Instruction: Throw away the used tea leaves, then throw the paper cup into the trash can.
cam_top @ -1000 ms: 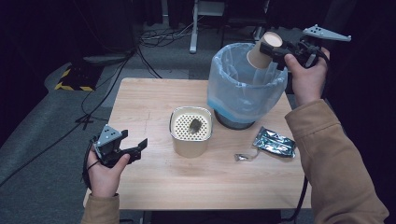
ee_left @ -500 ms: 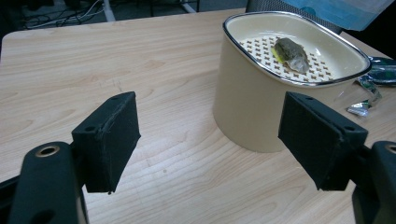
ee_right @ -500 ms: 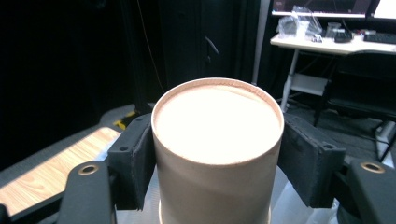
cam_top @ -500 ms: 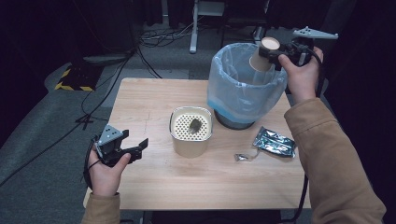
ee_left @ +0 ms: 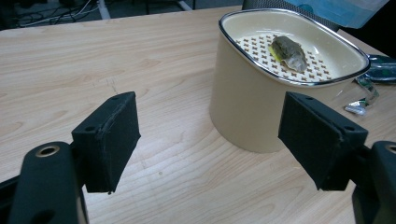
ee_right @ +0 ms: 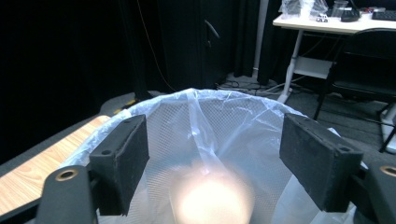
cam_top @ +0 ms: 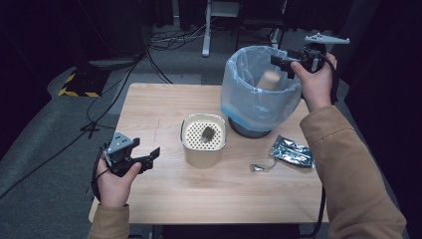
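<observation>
Dark cabled floor surrounds the wooden table (cam_top: 164, 109); both tools, left tool (cam_top: 144, 160) and right tool (cam_top: 279, 61), gape, grasping nothing.

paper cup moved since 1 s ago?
Yes. The paper cup has dropped out of the right gripper, whose jaws have just been opening, and now sits blurred below the rim inside the lined bin.

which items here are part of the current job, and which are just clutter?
In the job:
- paper cup, blurred, inside the bin's mouth
- lined bin
- right gripper, jaws apart above the bin, just been opening, nothing between them

Lying about:
- cream perforated container with a scrap on top
- foil wrapper
- left gripper, open, idle over the table
</observation>
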